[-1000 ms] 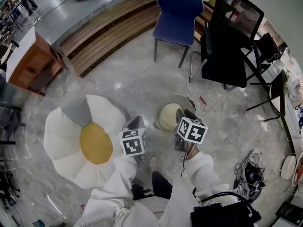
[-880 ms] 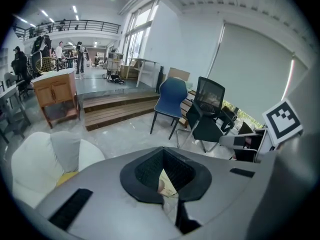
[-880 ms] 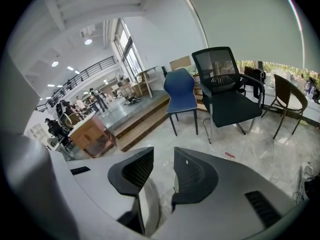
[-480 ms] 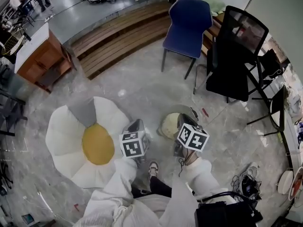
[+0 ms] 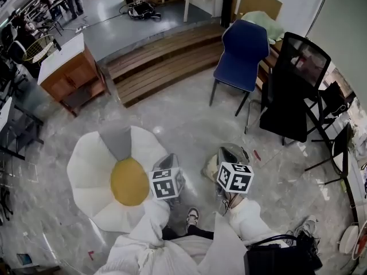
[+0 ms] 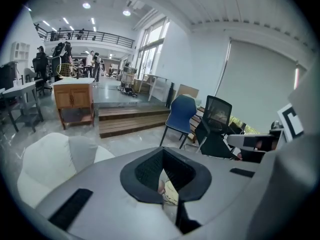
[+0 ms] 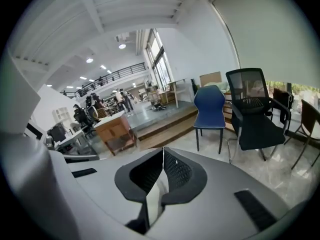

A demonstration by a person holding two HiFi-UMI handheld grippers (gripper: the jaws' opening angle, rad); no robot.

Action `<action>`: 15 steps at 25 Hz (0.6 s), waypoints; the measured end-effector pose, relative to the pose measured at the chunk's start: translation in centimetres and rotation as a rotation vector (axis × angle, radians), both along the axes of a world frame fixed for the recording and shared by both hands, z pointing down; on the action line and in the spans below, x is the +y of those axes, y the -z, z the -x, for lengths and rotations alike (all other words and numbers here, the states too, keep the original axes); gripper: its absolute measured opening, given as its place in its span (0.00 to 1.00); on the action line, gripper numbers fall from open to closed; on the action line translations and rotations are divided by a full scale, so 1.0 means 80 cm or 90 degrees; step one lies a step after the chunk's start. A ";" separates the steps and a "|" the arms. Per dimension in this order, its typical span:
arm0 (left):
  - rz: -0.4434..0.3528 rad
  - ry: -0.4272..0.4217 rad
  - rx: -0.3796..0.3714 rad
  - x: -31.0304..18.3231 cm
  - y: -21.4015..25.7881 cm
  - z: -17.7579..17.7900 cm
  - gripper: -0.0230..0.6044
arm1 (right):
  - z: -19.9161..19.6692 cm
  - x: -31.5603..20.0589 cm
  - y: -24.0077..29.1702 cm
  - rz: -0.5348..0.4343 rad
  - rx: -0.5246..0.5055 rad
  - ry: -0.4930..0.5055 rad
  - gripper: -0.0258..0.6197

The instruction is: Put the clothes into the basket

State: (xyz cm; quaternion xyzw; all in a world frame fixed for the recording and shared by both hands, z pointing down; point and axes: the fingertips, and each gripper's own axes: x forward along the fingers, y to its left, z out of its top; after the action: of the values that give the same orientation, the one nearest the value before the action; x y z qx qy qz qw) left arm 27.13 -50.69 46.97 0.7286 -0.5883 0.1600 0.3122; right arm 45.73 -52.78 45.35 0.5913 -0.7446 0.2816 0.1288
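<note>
A pale cream cloth [image 5: 209, 171] hangs just left of my right gripper [image 5: 229, 149], in front of my feet. In the right gripper view the jaws have just been closing and now meet at the tip [image 7: 163, 149], with a strip of the pale cloth [image 7: 152, 196] caught between them lower down. My left gripper [image 5: 166, 157] hovers beside the white cushion. Its jaws also meet at the tip [image 6: 162, 153], with nothing seen pinched. Through the gap below them I see the cream cloth [image 6: 171, 194] and a shoe. No basket shows near me.
A white flower-shaped cushion [image 5: 92, 171] with a yellow centre lies on the floor at left. A blue chair [image 5: 243, 50] and a black office chair [image 5: 295, 90] stand ahead at right. Wooden steps [image 5: 166, 65] and a wooden cabinet [image 5: 71, 73] are farther back. A black bag [image 5: 281, 259] sits near my right.
Both grippers have come up and nearer to me, and the head view has tilted up toward the room. The cream cloth has moved along with the right gripper.
</note>
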 end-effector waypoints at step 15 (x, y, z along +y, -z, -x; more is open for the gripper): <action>-0.036 -0.044 0.014 0.103 0.045 0.092 0.03 | 0.142 0.114 0.017 0.007 0.010 0.032 0.08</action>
State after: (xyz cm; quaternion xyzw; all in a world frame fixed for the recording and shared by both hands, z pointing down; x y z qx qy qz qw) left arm 19.76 -42.48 43.41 0.7586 -0.5638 0.1460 0.2921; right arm 34.39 -43.65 43.97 0.5737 -0.7567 0.2779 0.1450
